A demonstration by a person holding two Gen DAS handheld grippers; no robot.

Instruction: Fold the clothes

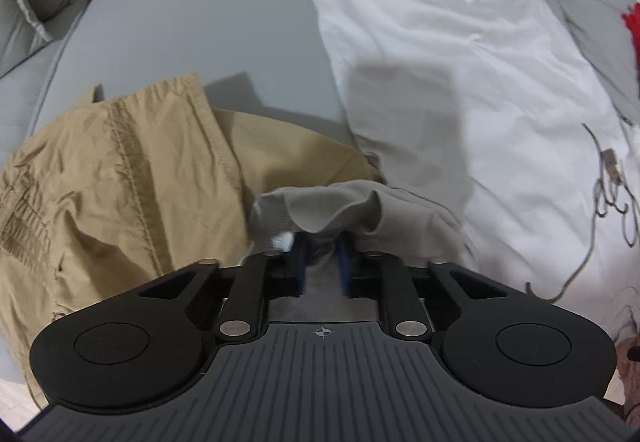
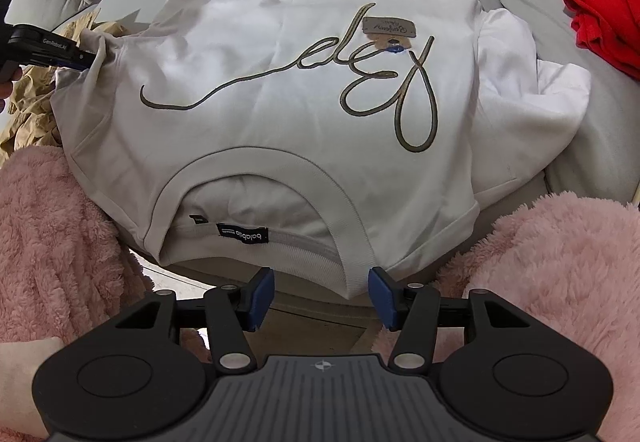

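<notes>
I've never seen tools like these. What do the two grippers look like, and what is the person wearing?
Both the left gripper and the right gripper are matte black, with two rounded lobes, silver rivets on the linkage bars, a ribbed grey plate bearing a small crosshair mark, and blue pads on the fingers. White lettering runs along the left gripper's side. The person wears fluffy pink sleeves.

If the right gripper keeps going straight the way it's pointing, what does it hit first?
Most likely the ribbed back collar of the white t-shirt, which hangs just past and between the open fingertips of the right gripper. Depth is hard to judge in this fisheye view.
</notes>
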